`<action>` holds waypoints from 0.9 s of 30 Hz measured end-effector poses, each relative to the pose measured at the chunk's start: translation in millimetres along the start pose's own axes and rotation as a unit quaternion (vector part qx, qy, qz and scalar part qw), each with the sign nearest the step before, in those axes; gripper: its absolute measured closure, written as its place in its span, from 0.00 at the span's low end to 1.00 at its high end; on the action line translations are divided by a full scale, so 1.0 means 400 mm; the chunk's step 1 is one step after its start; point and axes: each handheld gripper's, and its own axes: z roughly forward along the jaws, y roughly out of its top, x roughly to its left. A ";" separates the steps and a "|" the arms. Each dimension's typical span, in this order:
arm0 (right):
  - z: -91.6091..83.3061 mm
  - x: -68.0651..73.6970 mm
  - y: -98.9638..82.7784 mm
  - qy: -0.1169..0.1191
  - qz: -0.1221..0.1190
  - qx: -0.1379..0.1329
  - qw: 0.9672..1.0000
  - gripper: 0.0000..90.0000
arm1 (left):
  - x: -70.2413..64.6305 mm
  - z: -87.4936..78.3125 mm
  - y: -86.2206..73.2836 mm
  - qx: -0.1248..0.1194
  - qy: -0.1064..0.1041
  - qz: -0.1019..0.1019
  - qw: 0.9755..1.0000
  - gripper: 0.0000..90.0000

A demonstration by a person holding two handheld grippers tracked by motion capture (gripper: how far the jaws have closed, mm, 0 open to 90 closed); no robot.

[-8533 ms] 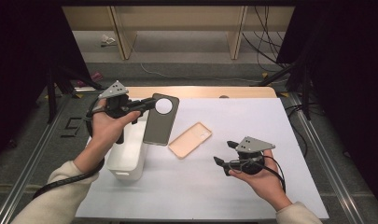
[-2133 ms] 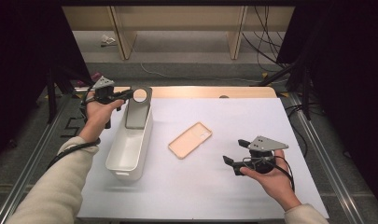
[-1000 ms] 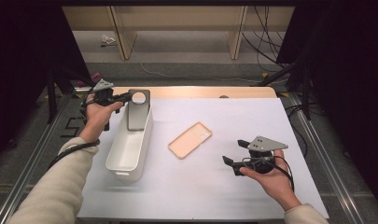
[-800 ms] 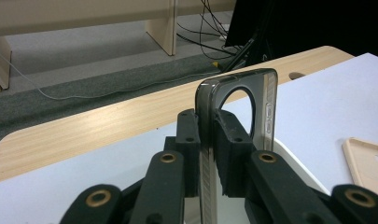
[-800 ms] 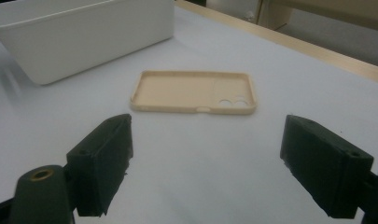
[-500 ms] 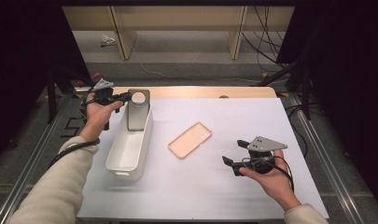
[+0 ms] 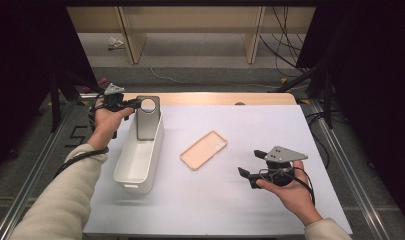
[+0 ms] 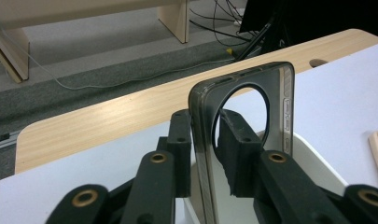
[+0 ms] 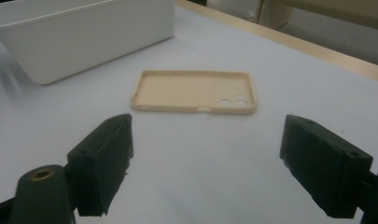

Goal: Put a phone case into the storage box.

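Grey phone case (image 7: 148, 120) stands upright in the white bin (image 7: 135, 165)'s far end; your left gripper (image 7: 132, 104) has just been easing its jaws apart around it, so release looks under way. Pad contact is hard to judge. Beige case (image 7: 204, 149) lies mid-table; right gripper (image 7: 248, 163) hovers wide, empty.

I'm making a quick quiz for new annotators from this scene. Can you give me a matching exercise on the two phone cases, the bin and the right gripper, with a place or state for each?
Things:
1. grey phone case
2. beige phone case
3. white bin
4. right gripper

Places or states:
A. lies flat on the white table cover, hollow side up
B. jaws wide apart, nothing between them
C. stands upright at the far end of the bin, between the jaws of the left gripper
D. sits on the left part of the table, long side running away from the person

Pairs: 1-C, 2-A, 3-D, 4-B
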 end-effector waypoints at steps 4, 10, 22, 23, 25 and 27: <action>0.000 0.000 0.000 0.000 0.000 0.000 1.000 0.20 | -0.004 0.006 0.003 0.008 0.010 0.006 1.000 0.80; 0.000 0.000 0.000 0.001 -0.001 0.002 1.000 0.20 | -0.009 0.016 0.008 0.018 0.019 0.007 1.000 0.73; 0.001 0.001 0.000 0.002 -0.001 0.001 1.000 0.20 | -0.012 0.021 0.013 0.026 0.026 -0.020 0.999 0.54; 0.001 0.001 0.000 0.002 -0.001 0.002 1.000 0.20 | -0.013 0.020 0.014 0.026 0.028 -0.019 0.999 0.52; 0.001 0.001 0.000 0.002 -0.001 0.002 1.000 0.20 | -0.015 0.017 0.016 0.023 0.031 -0.019 0.999 0.49; 0.001 0.001 0.000 0.002 -0.001 0.002 1.000 0.20 | -0.018 0.012 0.019 0.020 0.033 -0.025 0.999 0.44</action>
